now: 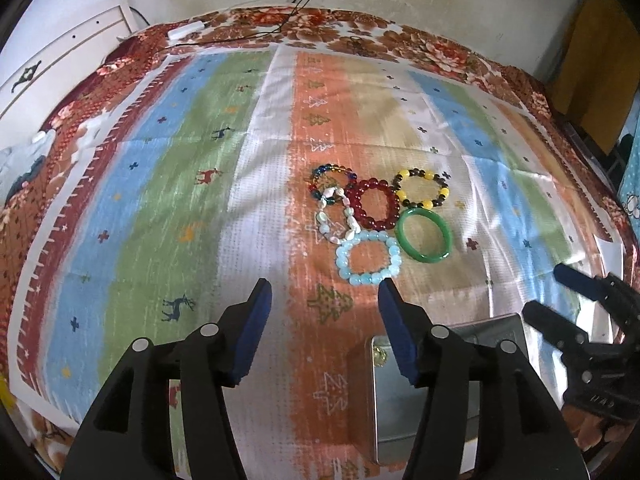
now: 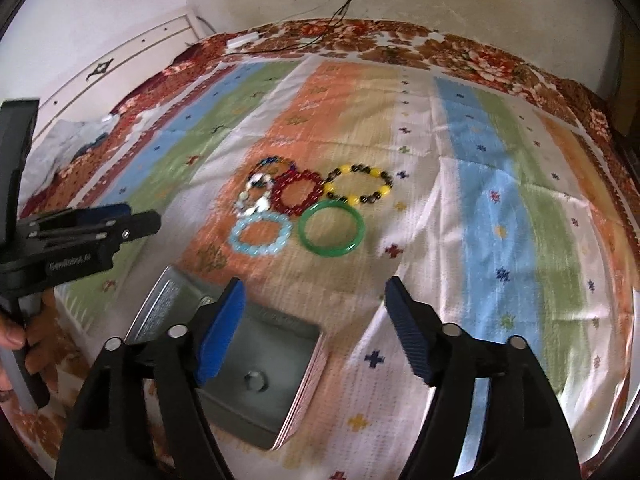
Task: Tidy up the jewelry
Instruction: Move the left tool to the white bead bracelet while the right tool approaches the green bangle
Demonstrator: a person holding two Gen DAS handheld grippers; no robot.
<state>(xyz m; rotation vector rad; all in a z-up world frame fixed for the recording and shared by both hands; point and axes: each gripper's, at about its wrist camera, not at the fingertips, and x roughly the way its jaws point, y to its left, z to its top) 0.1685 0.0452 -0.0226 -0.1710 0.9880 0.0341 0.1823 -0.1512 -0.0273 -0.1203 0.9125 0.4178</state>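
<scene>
Six bracelets lie bunched together near the middle of the bed, on the orange stripe of its cloth (image 1: 132, 184). The pale blue one (image 1: 367, 257) lies nearest the claws, with the green bangle (image 1: 424, 236) just beside it. Behind these sit the red one (image 1: 373, 204) and the yellow-and-dark one (image 1: 421, 189). The shell one (image 1: 335, 216) and the multicoloured one (image 1: 330, 179) overlap at the bunch's left. They touch or cross each other, so each will likely need lifting out singly.

A tin (image 2: 256, 368) stands open near the bed's front edge, its lid (image 2: 168, 304) tilted back. It holds no bracelet, so sorting has not begun. Set there, it gives a short carry from bunch to tin.

The left claw (image 1: 325, 304) hangs above the cloth, jaws apart with nothing between them, aimed at the pale blue bracelet. The right claw (image 2: 314, 308) hangs over the tin's far edge, jaws spread wider and likewise empty. In its view a hand (image 2: 16, 344) grips the left tool's handle at the left edge.

With both claws empty and open, the next move is probably a first pick, most easily the pale blue one.
</scene>
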